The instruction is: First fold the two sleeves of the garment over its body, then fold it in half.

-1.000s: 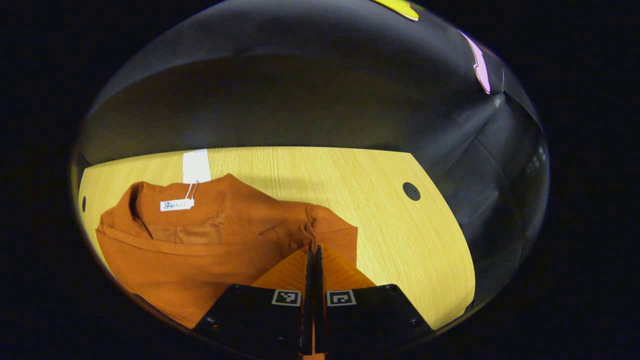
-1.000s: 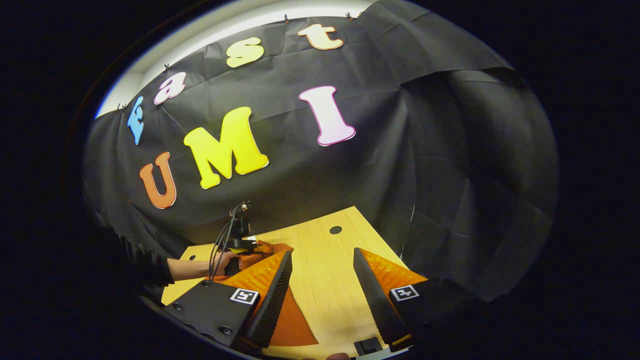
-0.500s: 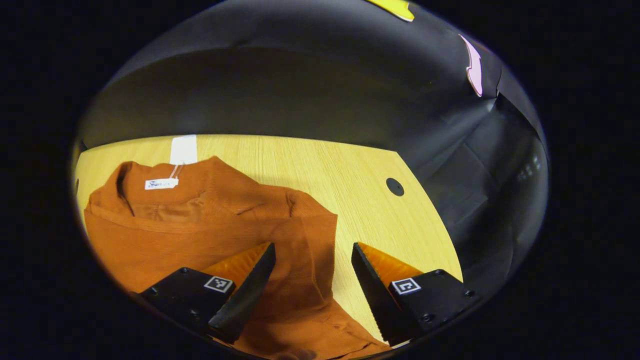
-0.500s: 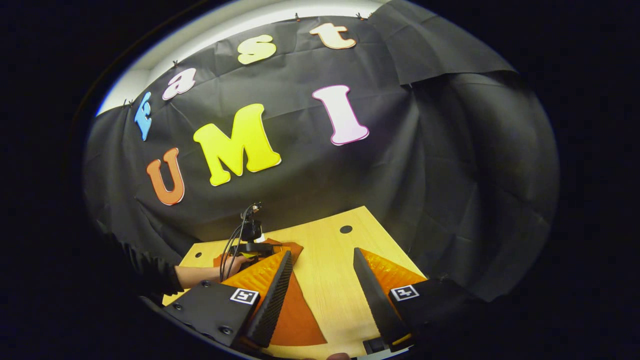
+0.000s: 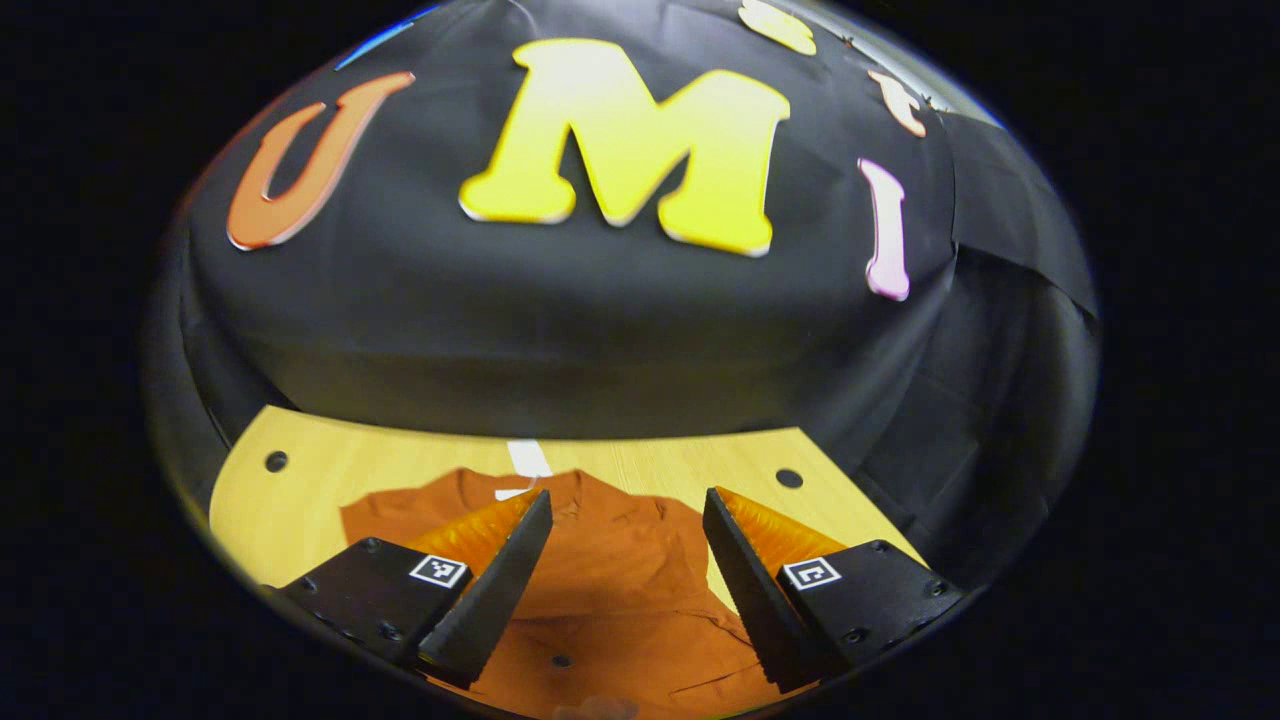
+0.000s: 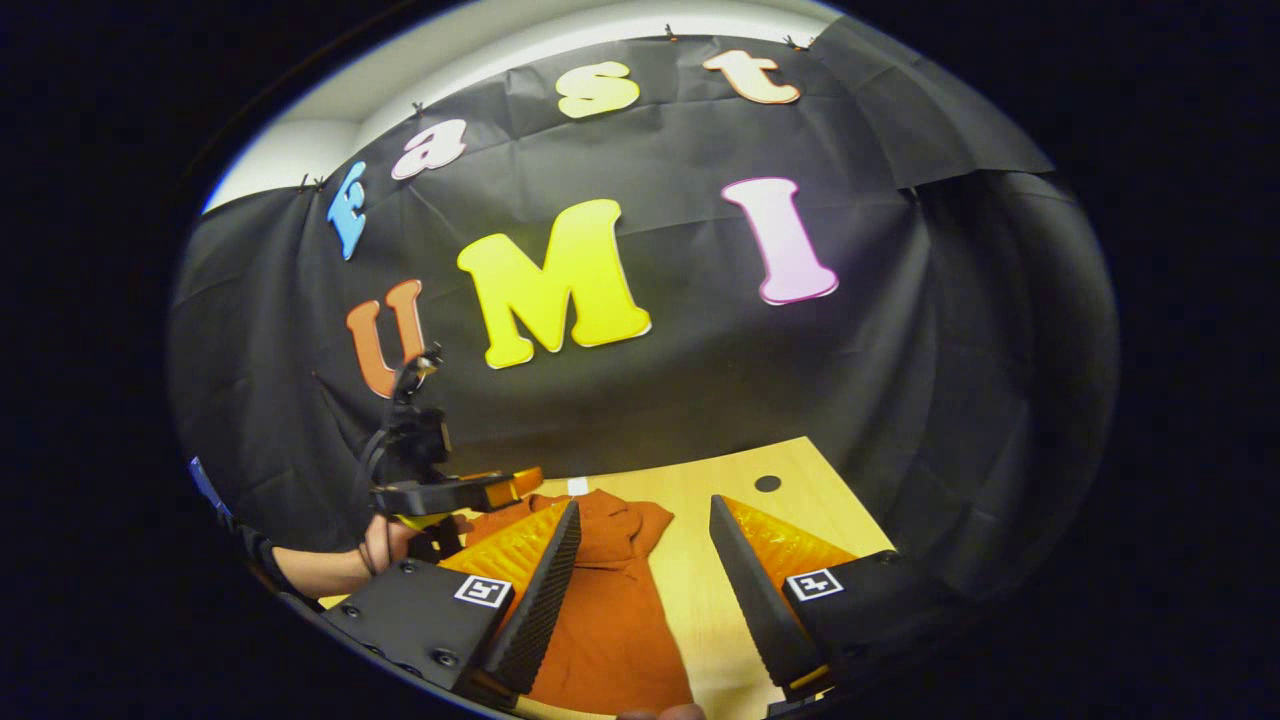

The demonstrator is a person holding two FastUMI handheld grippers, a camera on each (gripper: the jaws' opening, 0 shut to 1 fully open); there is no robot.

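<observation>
**Both grippers open above the orange garment, ready for a fold**

On the left, the left gripper [image 5: 625, 540] hovers over the desk [image 5: 300, 470] with its fingers spread wide and nothing between them. The garment [image 5: 610, 570], a ribbed orange top, lies flat below it, collar and white tag [image 5: 527, 458] toward the booth wall. In the right gripper view the same gripper [image 6: 500, 487] sits raised above the garment's collar end, held by a hand [image 6: 385, 545].

Farther right, the right gripper [image 6: 645, 555] is likewise wide open and empty, poised over the garment [image 6: 610, 600], which runs as a narrow strip down the desk [image 6: 740, 500]. One shoulder bulges out at the top right; whether both sleeves already lie over the body I cannot tell, as the near part is hidden by the fingers.

If a fold in half is due, I judge it goes best with each gripper pinching one corner of the same end, all layers together, lifting level and laying the edge squarely on the opposite end. Uneven height would skew the crease.
</observation>
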